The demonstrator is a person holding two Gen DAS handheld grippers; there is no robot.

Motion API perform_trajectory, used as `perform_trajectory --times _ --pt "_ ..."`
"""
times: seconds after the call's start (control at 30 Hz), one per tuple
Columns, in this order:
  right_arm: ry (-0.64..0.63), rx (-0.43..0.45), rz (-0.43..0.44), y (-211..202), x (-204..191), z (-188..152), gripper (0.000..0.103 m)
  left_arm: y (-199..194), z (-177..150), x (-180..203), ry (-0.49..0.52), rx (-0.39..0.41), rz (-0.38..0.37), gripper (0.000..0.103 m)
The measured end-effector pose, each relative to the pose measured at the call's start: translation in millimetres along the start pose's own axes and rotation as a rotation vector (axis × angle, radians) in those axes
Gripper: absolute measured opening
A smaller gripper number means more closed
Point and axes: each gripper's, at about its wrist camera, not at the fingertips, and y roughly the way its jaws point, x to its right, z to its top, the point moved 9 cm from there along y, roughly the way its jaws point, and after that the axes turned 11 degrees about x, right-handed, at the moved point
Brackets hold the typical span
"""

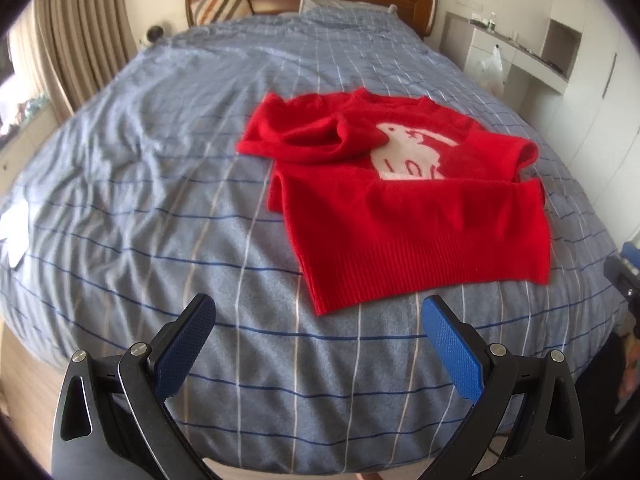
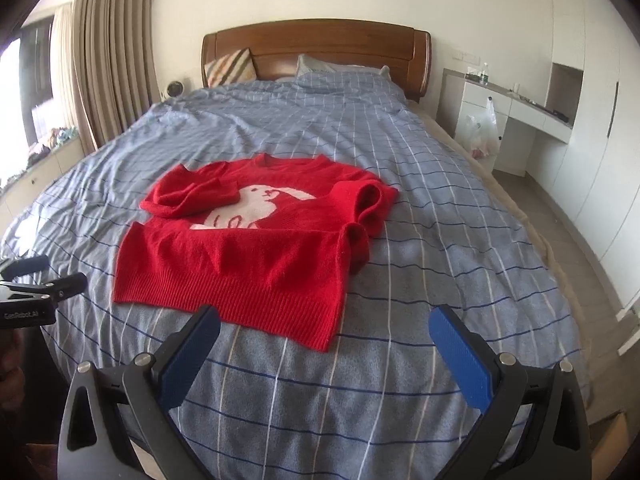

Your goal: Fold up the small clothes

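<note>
**Sweater on the bed, both grippers open**

Sweater (image 1: 400,216), red with a white animal figure, lies flat on the checked bedspread (image 1: 140,200). Nearest, the left gripper (image 1: 320,320) and right gripper (image 2: 324,330) hover before its ribbed hem, jaws wide apart, holding nothing. Beyond the sweater, both sleeves fold inward; farther, pillows (image 2: 320,66) and headboard (image 2: 320,40).

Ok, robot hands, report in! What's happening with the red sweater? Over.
Left gripper open, empty. Right gripper open, empty. Red sweater flat on bed, both sleeves folded in, bottom hem not yet folded. Nothing in the way.
</note>
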Motion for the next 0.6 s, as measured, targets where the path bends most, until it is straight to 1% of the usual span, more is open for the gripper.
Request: perform_trajectory --times 0.03,0.07,0.1,0.13,0.17,0.23,0.27,0.3,0.33,0.37,0.4,0.43,0.53,0.6 --pt "0.020 -0.023 0.023 12 7 -7 0.103 14 -3 -5 -0.038 -0.022 -0.047 0.102" --pt "0.042 -0.056 0.051 24 11 -15 0.103 28 -4 -8 -0.064 -0.039 -0.078 0.102" --pt "0.076 -0.092 0.088 36 15 -22 0.102 41 -5 -9 -0.074 -0.050 -0.097 0.102" --pt "0.122 -0.127 0.131 48 17 -29 0.102 51 -6 -9 -0.069 -0.059 -0.095 0.101" --pt "0.164 -0.152 0.170 58 17 -33 0.101 59 -6 -10 -0.059 -0.063 -0.087 0.098" --pt "0.225 -0.187 0.242 76 13 -38 0.093 68 -5 -4 -0.041 -0.067 -0.105 0.083" --pt "0.238 -0.204 0.275 85 8 -41 0.091 73 -7 -1 -0.027 -0.087 -0.107 0.063" --pt "0.252 -0.225 0.302 95 5 -45 0.083 76 -9 2 -0.014 -0.103 -0.108 0.037" --pt "0.260 -0.249 0.317 103 1 -49 0.066 76 -10 6 -0.009 -0.105 -0.125 0.020" --pt "0.255 -0.266 0.313 107 0 -53 0.053 74 -11 9 -0.019 -0.111 -0.149 0.004" --pt "0.247 -0.277 0.304 107 -1 -54 0.015 68 -11 7 -0.033 -0.112 -0.159 0.003" --pt "0.244 -0.278 0.305 102 0 -52 0.004 59 -10 5 -0.040 -0.103 -0.172 0.003" --pt "0.218 -0.269 0.356 63 0 -43 0.004 24 -12 -8 -0.036 -0.090 -0.215 0.002" --pt "0.210 -0.302 0.388 34 -1 -45 0.004 1 -21 -15 -0.006 -0.098 -0.232 0.002"
